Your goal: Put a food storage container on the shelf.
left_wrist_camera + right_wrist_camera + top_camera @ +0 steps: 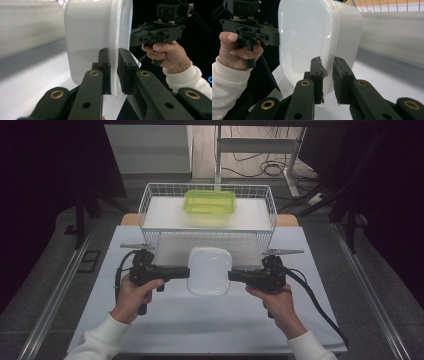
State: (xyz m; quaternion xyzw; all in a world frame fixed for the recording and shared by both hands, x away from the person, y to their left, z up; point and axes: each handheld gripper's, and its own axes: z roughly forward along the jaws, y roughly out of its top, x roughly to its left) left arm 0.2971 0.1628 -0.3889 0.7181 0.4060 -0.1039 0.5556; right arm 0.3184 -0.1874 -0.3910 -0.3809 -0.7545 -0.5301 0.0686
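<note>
Holding the white container [209, 270] from both ends, you have it level between the two grippers, over the white mat [150, 320] and just in front of the wire basket [146, 205]. Your left gripper [186, 272] comes in from the left, its jaws nearly closed and pinched on the left edge of the container; in the left gripper view the two black pads [104, 65] sit on either side of the container's rim [115, 57], pressing on it, with the body of the container [87, 32] rising ahead of them. Your right gripper [232, 276] mirrors that from the right side, jaws likewise narrowed onto the opposite rim; the right gripper view shows its pads [340, 75] clamped over the thin edge of the container [307, 37], with your left hand [238, 53] and its gripper visible at the far end. In the left gripper view your right hand [170, 56] shows beyond the container in the same way.

From the high view, the container appears closed by its white lid and sits squarely between your hands [132, 297], both of which grasp the pistol handles. Behind it, the wire basket stands on the table with a green container [210, 202] resting inside, well apart from the white one. Whether the white container touches the mat or hangs just clear of it, you cannot tell from these views.
</note>
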